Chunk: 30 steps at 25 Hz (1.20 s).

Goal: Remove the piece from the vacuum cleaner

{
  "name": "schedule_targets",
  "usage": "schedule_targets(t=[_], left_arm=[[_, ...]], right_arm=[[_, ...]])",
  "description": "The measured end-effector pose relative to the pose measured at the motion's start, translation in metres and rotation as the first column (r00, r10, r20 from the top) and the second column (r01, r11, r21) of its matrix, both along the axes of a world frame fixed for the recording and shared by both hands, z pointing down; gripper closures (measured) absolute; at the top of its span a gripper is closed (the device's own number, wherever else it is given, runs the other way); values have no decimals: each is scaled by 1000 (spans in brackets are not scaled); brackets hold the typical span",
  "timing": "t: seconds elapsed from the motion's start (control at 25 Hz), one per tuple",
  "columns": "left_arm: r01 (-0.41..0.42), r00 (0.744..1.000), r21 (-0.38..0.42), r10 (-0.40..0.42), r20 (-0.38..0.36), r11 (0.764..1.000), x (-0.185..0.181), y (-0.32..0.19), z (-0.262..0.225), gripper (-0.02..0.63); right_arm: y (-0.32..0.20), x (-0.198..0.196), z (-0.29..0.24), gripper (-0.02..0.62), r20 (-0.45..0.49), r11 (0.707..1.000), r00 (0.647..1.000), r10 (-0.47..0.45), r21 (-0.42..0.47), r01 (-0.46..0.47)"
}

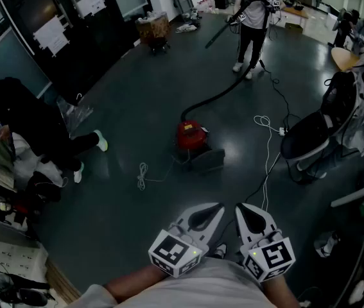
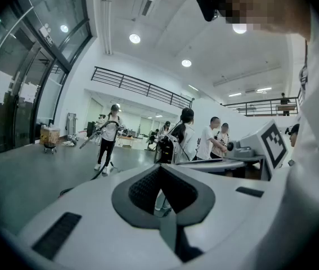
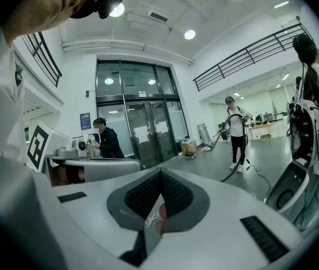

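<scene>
You held left hand-held gripper & right hand-held gripper closed, empty, since vacuum cleaner stood well ahead.

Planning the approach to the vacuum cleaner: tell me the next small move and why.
Probably step forward toward the red vacuum cleaner, carrying both grippers along. The left gripper and right gripper are shut and empty, close to the body. The cleaner stands on the floor well ahead, its hose running to another person, so it looks out of reach.
</scene>
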State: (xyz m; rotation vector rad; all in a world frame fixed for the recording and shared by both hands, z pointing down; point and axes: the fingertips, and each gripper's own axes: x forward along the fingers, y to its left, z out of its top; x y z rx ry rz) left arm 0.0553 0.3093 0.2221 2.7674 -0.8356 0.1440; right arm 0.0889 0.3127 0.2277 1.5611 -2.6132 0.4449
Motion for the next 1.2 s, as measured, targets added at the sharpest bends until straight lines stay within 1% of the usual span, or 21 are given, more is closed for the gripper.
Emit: schedule_targets(t=[0.56,0.8,0.96,1.2], left_arm=[[31,999,9,-31,10,999,8,11,-1,601],[46,999,19,-47,14,999,10,13,-2,601],[78,997,17,-79,16,997,7,6,4,601],[127,991,3,-127,37,992,-4,-7,9,601]], right_arm=[[10,5,-1,586,10,999,999,-42,9,42],[14,3,-5,584,65,996,994,-90,12,89],[11,8,-5,584,72,994,992,-102,32,100],[-3,11,-3,584,73,993,991,-116,32,114]])
